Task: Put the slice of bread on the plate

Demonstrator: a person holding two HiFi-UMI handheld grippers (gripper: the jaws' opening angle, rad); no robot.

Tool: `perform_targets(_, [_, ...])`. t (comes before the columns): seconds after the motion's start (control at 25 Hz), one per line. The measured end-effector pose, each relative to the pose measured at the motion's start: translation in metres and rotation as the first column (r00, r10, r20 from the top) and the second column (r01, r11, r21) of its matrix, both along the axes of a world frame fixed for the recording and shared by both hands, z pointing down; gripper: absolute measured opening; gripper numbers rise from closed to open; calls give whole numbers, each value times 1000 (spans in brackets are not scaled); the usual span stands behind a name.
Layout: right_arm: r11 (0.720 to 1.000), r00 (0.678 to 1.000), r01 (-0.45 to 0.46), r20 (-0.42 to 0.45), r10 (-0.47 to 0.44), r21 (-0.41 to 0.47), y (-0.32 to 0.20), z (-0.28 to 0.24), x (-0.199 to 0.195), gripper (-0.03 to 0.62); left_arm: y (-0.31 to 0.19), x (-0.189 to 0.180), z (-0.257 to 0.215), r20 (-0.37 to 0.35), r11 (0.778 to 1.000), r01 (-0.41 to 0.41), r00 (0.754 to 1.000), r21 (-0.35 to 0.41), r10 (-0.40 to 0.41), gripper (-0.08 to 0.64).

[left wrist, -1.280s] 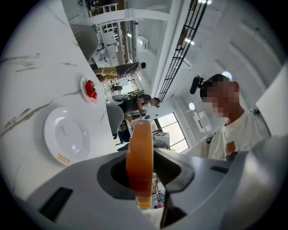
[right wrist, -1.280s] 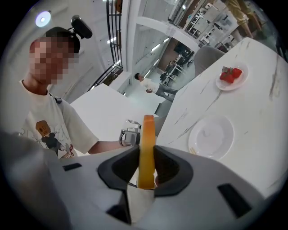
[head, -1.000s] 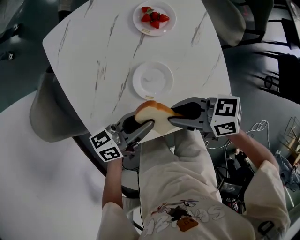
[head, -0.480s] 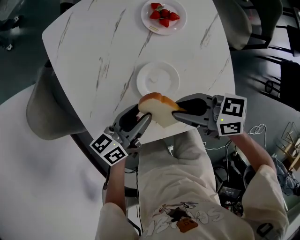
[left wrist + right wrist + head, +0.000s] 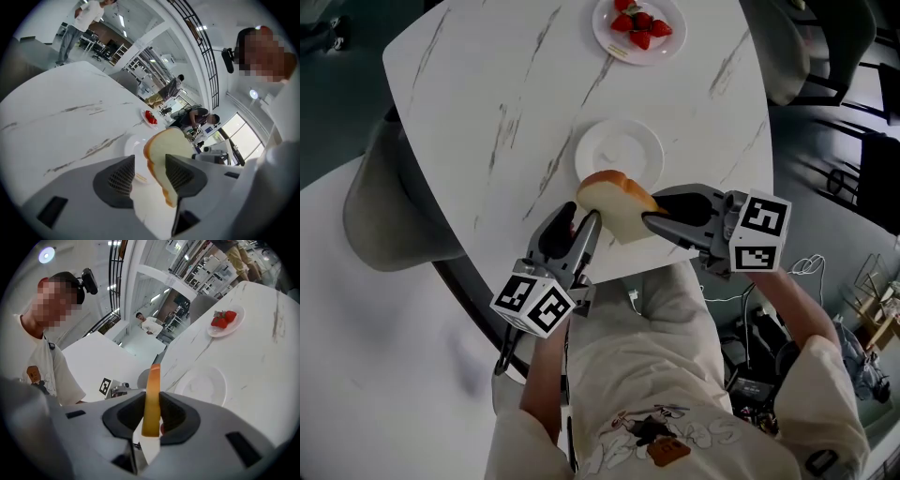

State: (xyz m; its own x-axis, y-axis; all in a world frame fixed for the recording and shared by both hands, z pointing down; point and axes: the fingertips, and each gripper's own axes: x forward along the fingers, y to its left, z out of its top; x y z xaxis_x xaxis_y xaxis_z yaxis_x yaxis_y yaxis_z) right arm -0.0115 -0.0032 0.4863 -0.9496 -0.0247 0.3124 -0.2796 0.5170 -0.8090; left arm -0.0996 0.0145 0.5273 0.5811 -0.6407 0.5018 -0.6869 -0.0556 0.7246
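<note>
The slice of bread [image 5: 614,202], pale with a tan crust, hangs edge-up over the near table edge, just short of the empty white plate [image 5: 592,155]. My right gripper [image 5: 647,217] is shut on it; the right gripper view shows the slice [image 5: 152,399] pinched upright between both pads, with the plate [image 5: 201,385] beyond. My left gripper [image 5: 577,225] stands open to the left of the slice. In the left gripper view the bread [image 5: 164,154] shows by the right-hand jaw, with a gap to the left pad [image 5: 123,176].
A small plate of strawberries [image 5: 639,21] sits at the far side of the white marble table [image 5: 506,112]. A grey chair [image 5: 384,216] stands at the table's left and another [image 5: 787,47] at the upper right. The person's lap is right below both grippers.
My left gripper has let go of the bread, opened wide and dropped back towards me. My right gripper has carried the slice slightly closer to the plate.
</note>
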Motion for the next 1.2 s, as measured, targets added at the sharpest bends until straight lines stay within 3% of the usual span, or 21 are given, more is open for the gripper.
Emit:
perform_targets(0.44, [993, 993, -118, 17, 119, -19, -24, 18, -2, 92, 6, -19, 4, 147, 994, 103, 984, -36, -97, 195])
perform_targets(1.0, [976, 972, -213, -111, 207, -41, -34, 55, 4, 92, 4, 3, 10, 156, 994, 80, 985, -71, -69, 195])
perform_targets(1.2, [978, 966, -209, -157, 207, 7, -35, 59, 5, 92, 3, 10, 11, 154, 995, 73, 986, -70, -62, 195])
